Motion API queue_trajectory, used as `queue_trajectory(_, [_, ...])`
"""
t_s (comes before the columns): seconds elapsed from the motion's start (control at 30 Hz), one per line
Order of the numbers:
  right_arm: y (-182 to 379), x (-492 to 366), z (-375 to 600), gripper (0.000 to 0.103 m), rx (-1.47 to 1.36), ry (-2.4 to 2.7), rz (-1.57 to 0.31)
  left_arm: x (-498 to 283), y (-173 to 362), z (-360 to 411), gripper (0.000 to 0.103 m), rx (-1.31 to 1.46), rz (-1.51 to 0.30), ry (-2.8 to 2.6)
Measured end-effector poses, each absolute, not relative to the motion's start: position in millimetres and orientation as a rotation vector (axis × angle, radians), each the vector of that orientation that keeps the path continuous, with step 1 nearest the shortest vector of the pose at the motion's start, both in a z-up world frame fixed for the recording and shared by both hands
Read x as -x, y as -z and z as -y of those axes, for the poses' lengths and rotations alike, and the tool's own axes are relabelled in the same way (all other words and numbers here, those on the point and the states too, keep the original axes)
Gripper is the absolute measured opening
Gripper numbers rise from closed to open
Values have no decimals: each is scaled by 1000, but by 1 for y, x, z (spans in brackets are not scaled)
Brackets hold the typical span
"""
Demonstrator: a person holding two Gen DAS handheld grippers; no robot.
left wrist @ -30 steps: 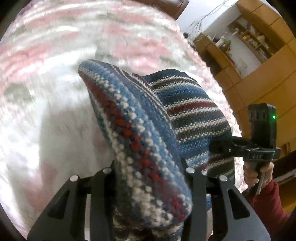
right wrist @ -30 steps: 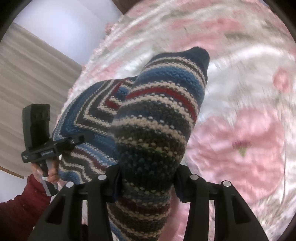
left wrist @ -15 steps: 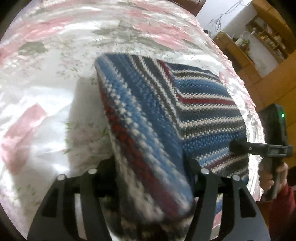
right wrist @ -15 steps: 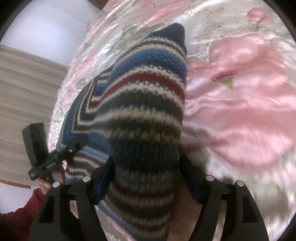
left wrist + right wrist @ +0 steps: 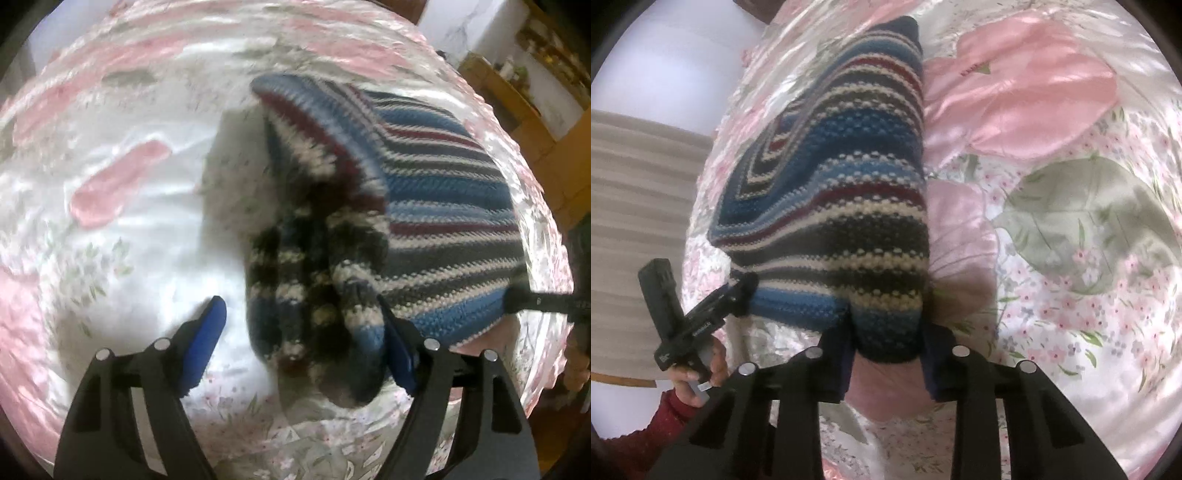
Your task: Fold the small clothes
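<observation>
**Striped knit on the floral quilt, one claw released, one gripping**

A striped knit [image 5: 436, 206] in blue, maroon, grey and cream lies on a shiny pink-and-white floral quilt [image 5: 110, 229]. In the left wrist view it fills the centre and right of the frame, its near corner bunched and blurred at lower centre.

The left gripper [image 5: 303, 332] is released: its blue-padded fingers [image 5: 207, 332] stand wide apart at the bottom of the frame. The left pad is clear of the cloth, with bare quilt between them. The right pad sits just beside the bunched corner; whether it touches cannot be told through the blur.

In the right wrist view the knit [image 5: 849, 192] runs from upper centre down to the bottom centre, lying flat against the quilt [image 5: 1071, 221] with a large pink flower and a green leaf printed to its right. The right gripper [image 5: 886, 350] is clenched on the knit's near edge: a dark rounded fold of cloth sits pinched between the two fingers [image 5: 934, 362].

Each view shows the other tool. At the right edge of the left view a black finger of the right gripper reaches onto the knit's far corner. At lower left of the right view the left gripper [image 5: 738, 291] is held by a hand [image 5: 701, 380] in a red sleeve [image 5: 646, 435], its tip at the knit's left corner.
</observation>
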State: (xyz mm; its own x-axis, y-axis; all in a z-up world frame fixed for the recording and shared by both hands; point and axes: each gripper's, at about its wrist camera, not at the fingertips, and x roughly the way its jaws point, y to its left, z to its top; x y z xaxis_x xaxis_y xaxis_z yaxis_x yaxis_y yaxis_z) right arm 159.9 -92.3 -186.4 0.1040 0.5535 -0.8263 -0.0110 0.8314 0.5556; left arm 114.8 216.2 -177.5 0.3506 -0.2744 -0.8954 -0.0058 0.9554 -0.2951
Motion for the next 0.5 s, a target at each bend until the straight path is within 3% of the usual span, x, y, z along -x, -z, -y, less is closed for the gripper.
queue_trajectory(0.27, [202,-155,87,33,-467,-352,-1411,-101,181,-213,81,225,-1178,150])
queue_trajectory(0.37, [187,-147,85,46,-437,-322,-1388,-94,174,-215,89,245,-1206,119])
queue_trajectory(0.47, [167,-134,78,51,-362,-279,-1364,-78,161,-217,91,230,-1220,76])
queue_trajectory(0.5, [161,-128,78,58,-348,-267,-1356,-72,157,-217,92,213,-1227,63])
